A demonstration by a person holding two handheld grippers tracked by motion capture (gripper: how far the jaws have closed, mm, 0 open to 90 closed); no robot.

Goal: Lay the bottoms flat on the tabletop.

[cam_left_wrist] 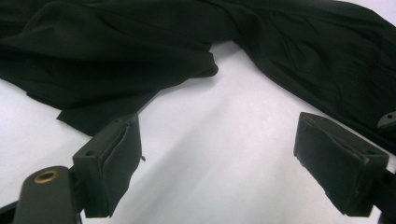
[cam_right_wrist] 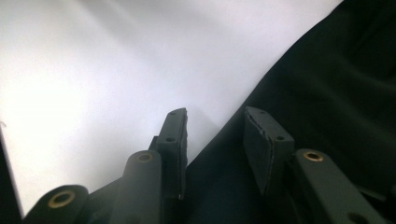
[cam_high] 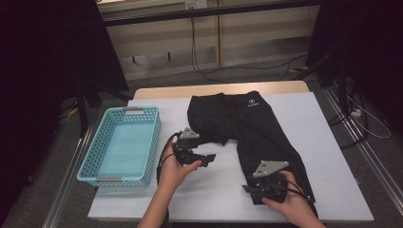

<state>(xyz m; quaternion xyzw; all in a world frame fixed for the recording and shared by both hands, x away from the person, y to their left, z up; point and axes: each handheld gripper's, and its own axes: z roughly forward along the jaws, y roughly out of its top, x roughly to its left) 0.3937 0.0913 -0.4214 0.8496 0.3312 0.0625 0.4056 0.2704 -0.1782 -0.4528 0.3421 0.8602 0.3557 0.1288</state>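
With fingers apart, the left gripper (cam_high: 209,159) waits by the black trousers (cam_high: 252,128) on the tabletop (cam_high: 214,190), while the right gripper (cam_high: 248,188), fingers partly apart, straddles the leg's edge to pinch it.

The bench (cam_high: 328,156) has bare white surface along its 3 o'clock edge and across the near strip between the two hands, where a gripper could pass freely. At 9 o'clock the turquoise basket (cam_high: 121,145) walls off that side with its raised perforated rim. The black trousers (cam_high: 247,128) sprawl from 12 toward 5 o'clock, covering the centre. Open bench lies between the left gripper (cam_left_wrist: 217,163) fingers. The right gripper (cam_right_wrist: 215,144) straddles the trouser edge, cloth rising at its 3 o'clock.
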